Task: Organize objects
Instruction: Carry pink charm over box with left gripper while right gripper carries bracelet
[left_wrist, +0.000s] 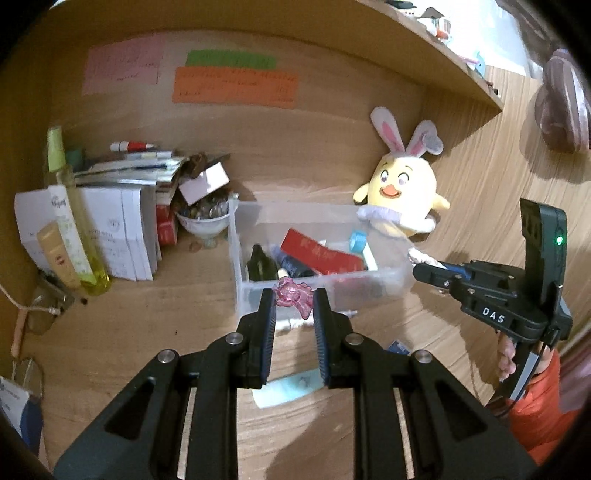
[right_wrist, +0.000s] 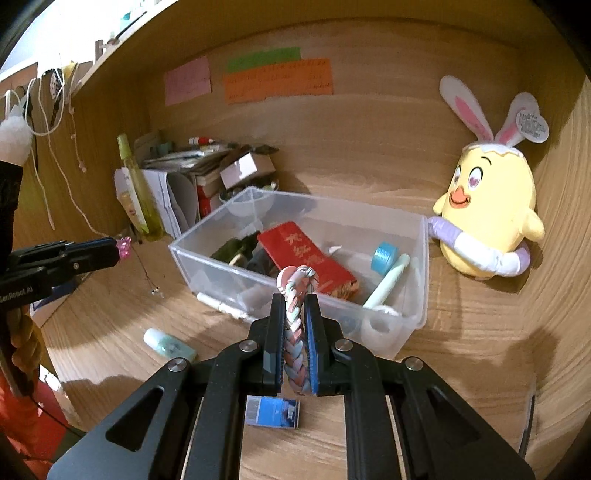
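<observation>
With the clear plastic box (left_wrist: 317, 284) as the landmark, the left gripper (left_wrist: 294, 301) hangs just in front of its near wall, its jaws drawn close and pinching a small pink clip (left_wrist: 293, 295) at the very tips. To the right, the right gripper (right_wrist: 294, 302) hangs before the same wall with its jaws pressed together on a braided band (right_wrist: 295, 317), whose looped end sticks out past the tips toward the box. The step in hand looks like dropping these 2 items into the box, beside the red packet (right_wrist: 308, 258) and blue tape roll (right_wrist: 385, 256) already inside. To do it well, each load should be carried clear over the near wall before the jaws part, 1 gripper at a time so they don't crowd. The clip's hold looks slight, so steady movement is wise. The yellow plush chick (right_wrist: 487, 218) touches the box's right end; keep wide of it.
</observation>
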